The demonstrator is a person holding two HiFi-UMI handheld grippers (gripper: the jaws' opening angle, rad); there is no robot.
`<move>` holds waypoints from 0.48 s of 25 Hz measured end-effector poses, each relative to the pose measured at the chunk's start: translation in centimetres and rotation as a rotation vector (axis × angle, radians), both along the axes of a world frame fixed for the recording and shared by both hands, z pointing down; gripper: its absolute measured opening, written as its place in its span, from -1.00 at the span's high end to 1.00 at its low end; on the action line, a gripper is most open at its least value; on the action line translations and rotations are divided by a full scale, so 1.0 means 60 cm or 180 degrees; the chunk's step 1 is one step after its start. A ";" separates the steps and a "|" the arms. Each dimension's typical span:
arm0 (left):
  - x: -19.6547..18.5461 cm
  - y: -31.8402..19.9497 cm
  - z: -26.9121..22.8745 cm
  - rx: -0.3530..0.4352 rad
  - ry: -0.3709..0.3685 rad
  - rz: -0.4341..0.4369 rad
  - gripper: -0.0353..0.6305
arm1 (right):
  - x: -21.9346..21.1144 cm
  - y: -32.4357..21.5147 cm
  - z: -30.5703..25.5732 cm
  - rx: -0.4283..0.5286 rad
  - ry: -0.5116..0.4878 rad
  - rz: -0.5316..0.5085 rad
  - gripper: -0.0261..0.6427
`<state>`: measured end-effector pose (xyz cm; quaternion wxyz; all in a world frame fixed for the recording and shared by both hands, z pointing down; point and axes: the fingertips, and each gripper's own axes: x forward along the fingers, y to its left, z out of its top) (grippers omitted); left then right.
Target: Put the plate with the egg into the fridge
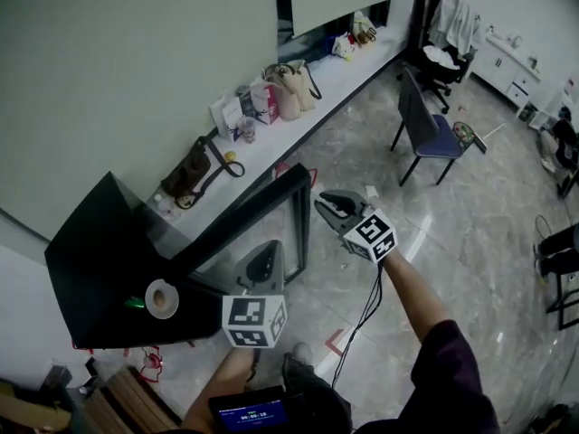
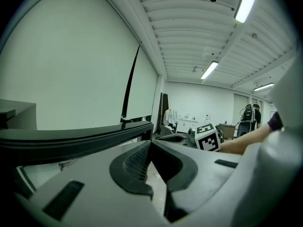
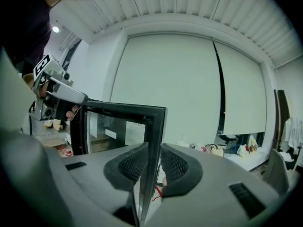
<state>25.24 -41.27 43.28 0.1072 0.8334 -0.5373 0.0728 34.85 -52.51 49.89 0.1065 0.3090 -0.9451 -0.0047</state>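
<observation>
Left gripper hangs clenched and empty just beside the fridge. On the fridge top sits what appears to be the plate with the egg. Right gripper straddles the open door edge, jaws slightly parted, not clamping. Draw it clear of the door, then grip the plate rim level.

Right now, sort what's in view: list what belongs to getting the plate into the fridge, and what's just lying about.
In use: fridge; its open glass door, edge between the parted fingers of the right gripper; left gripper, fingers shut. The plate with the egg is not in view.
Lying about: bags on the counter; blue chair; pale roll on the fridge top.
</observation>
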 end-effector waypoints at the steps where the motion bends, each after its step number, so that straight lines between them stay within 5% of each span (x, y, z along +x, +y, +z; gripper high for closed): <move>1: 0.001 -0.006 0.002 -0.0006 -0.0002 -0.0010 0.87 | -0.008 -0.004 0.001 -0.0025 0.0010 -0.0081 0.69; 12: -0.010 -0.014 0.004 -0.0020 -0.0032 -0.0137 0.87 | -0.066 -0.029 0.001 -0.0119 0.0009 -0.0573 0.23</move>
